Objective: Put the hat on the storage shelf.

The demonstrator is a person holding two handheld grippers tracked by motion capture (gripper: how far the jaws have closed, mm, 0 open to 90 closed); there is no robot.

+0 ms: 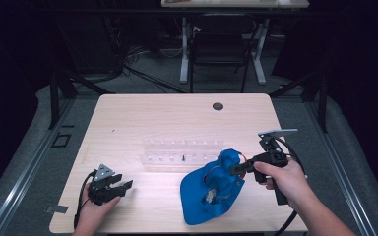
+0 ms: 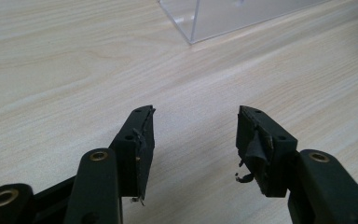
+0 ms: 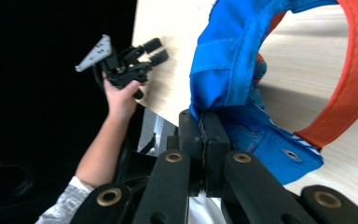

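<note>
High view. Pale wooden table [image 1: 142,110] with rounded corners, small dark round grommet [image 1: 218,106] toward 12 o'clock of its top. Clear acrylic rack [image 1: 177,152] with a row of small pegs at table centre. Bright blue fabric cap [image 1: 211,189] with orange lining at 5 o'clock of the rack, brim flat on the wood, crown lifted and tilted toward 2 o'clock. Right gripper [image 1: 236,169] at 3 o'clock of the cap, jaws together on the crown's upper edge, gripped by the right hand [image 1: 283,179]. Left gripper [image 1: 126,186] at 8 o'clock of the rack, well apart from the cap, jaws apart, nothing between them, held low over the table by the left hand [image 1: 96,206]. Dark metal-frame chair [image 1: 221,49] on the floor beyond the table at 12 o'clock.

Left gripper view. Two black jaws spread wide, pads worn and frayed, bare wood grain between. Corner of the clear rack [image 2: 223,18] at 12 o'clock, well clear of the tips.

Right gripper view. Black jaws pressed together, clamped on a folded blue edge of the cap [image 3: 233,60] near the back opening. Orange inner band arching from 12 to 3 o'clock. Small metal eyelet on the blue strap at 4 o'clock. Left gripper [image 3: 154,50] and left hand [image 3: 121,98] at 10 o'clock, over the table edge, jaws parted.
</note>
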